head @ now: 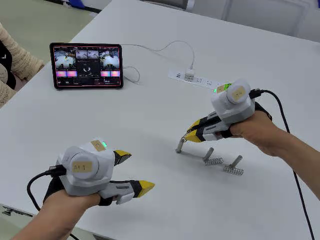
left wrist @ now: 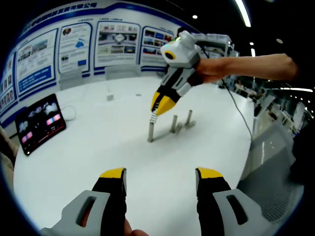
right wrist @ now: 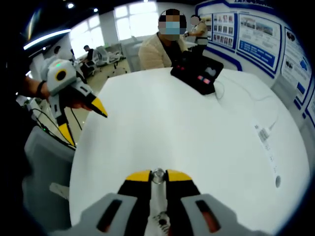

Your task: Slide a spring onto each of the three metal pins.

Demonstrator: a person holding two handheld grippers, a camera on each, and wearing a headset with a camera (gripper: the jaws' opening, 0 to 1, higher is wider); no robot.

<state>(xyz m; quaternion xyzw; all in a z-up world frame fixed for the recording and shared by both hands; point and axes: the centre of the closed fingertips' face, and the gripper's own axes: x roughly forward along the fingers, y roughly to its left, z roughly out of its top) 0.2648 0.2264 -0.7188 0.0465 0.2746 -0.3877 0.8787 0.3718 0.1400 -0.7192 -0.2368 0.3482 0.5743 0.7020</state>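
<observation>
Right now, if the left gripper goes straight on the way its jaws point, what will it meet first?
Probably the nearest metal pin, over which the right gripper holds a spring. The table before it looks free. Depth is unclear, so the left gripper could pass beside the pin.

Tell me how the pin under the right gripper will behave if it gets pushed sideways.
The pin stands tall and slim on the table with no fixture visible, so it would probably tip. Being metal, it is likely stiff and heavy for its size. Once down, its round shaft may roll.
</observation>
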